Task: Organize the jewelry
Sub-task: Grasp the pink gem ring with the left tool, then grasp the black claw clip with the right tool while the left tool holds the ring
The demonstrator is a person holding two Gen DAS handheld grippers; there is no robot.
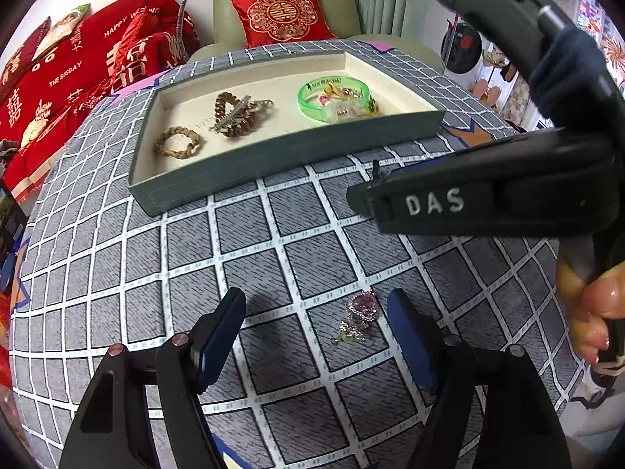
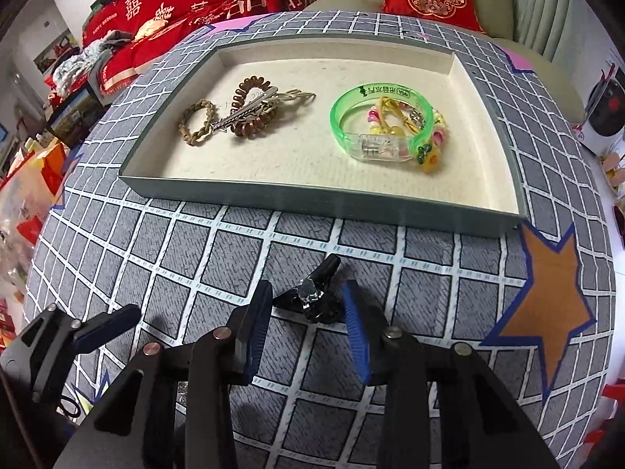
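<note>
Jewelry sits in one shallow grey tray (image 2: 218, 191) with a cream lining, at 12 o'clock from both of your tools on the checked worktop (image 2: 156, 242). In its left half you have three pieces bunched together: a braided tan bracelet (image 2: 197, 123), a brown coil hair tie (image 2: 250, 90) and a silver hair clip (image 2: 244, 111) lying across them. In the right half lies one clear green bangle (image 2: 351, 105), with a small cluster of coloured beads (image 2: 425, 152) inside and against it; you cannot count those beads.

Two pieces are outside the tray. A pink stone pendant (image 1: 361, 310) lies flat on the worktop between the fingers of your left tool (image 1: 316, 324), nearer the right finger; the jaws stand wide and touch nothing. A black hair claw with a shiny stone (image 2: 312, 297) lies between the fingers of your right tool (image 2: 308, 305), whose jaws are partly closed around it with gaps on both sides, so nothing is gripped.

Both tools point steeply down at the worktop. Your right hand (image 1: 593, 312) shows at 3 o'clock in the left view, wrapped around its handle.
</note>
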